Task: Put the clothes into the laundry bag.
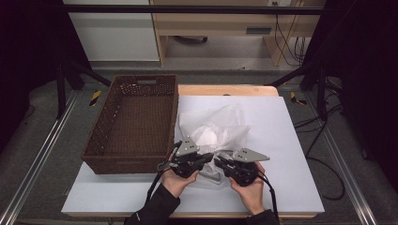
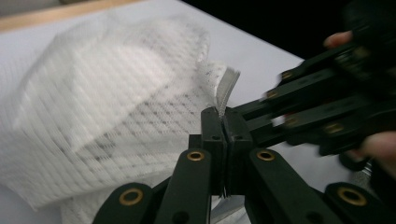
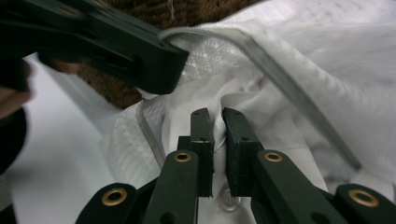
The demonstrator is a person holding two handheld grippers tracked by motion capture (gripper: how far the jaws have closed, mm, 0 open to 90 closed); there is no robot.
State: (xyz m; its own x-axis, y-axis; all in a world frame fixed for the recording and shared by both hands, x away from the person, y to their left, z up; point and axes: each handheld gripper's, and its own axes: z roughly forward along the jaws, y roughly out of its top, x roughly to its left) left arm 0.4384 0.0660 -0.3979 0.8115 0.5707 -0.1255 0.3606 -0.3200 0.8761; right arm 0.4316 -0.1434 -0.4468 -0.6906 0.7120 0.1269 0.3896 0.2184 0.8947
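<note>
While I am watching from the high view, the worktop point(image 1: 281, 140) is carrying a white sheet, and a dark wicker basket point(image 1: 133, 124) is sitting empty at its left, just beside the white mesh laundry bag point(image 1: 213, 129). That bag is lying near the middle of the sheet, slumped and puffed, with a white garment point(image 3: 196, 116) showing through its open zipped mouth.

I am holding both tools at the bag's near edge. My left hand-held gripper point(image 2: 219, 119) is clenched on the zipper edge point(image 2: 227, 86) of the mesh, pinning it. My right hand-held gripper point(image 3: 214, 122) is reaching into the opening, its jaws nipping a fold of the white garment inside, with a clear button point(image 3: 229, 198) lying just below them.

I am judging this as the unpacking step: one tool bracing the bag's mouth, the other drawing the garment out. Next I am expecting to pull the right tool back while keeping the left one firm, watching that the fabric is not snagging on the zipper.
</note>
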